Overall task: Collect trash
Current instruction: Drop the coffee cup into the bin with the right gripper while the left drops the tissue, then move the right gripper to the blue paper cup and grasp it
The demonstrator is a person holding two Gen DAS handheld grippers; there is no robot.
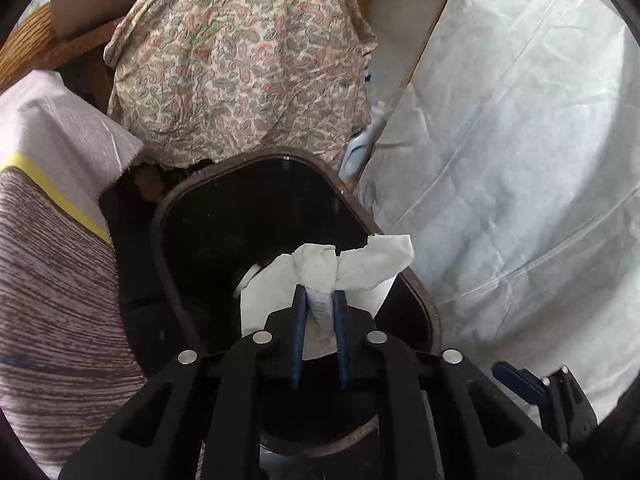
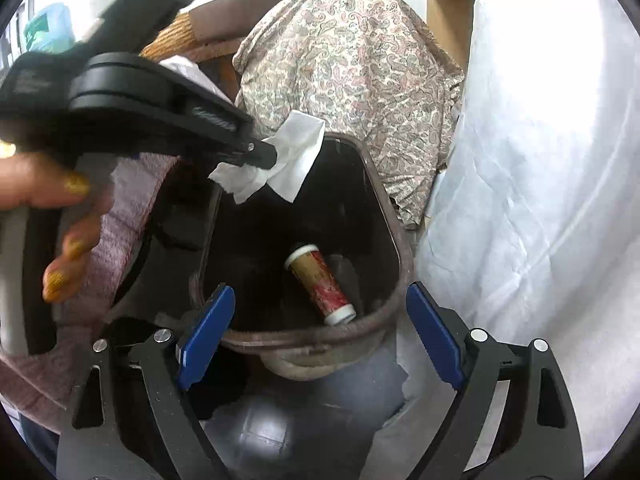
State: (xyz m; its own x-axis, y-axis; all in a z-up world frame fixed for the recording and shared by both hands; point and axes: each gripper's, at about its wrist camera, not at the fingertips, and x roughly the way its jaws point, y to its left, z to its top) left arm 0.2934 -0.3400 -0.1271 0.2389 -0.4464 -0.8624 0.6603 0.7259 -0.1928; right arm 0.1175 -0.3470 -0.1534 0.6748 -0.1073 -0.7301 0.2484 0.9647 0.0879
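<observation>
Left tool (image 1: 319,294): squeezed tight on a crumpled white tissue (image 1: 352,264). It holds the tissue right over the bin's mouth, so I think the tissue will fall in when the tool lets go.
Tissue: pinched in the middle, with loose ends sticking out past the tips. In the right wrist view the tissue (image 2: 288,160) hangs just above the far rim of the bin.
Right tool (image 2: 320,332): wide apart and holding nothing. It waits just above the near rim of the bin, out of the tissue's way.
Trash bin (image 2: 394,248): dark, tall, with a brown rim and no lid on it.
Inside the bin: a red and gold bottle (image 2: 322,284) with a white cap lies on its side at the bottom. The rest is too dark to see.
Beside the bin: a paisley cloth (image 2: 352,60) behind it, a white sheet (image 2: 540,200) to its right.
</observation>
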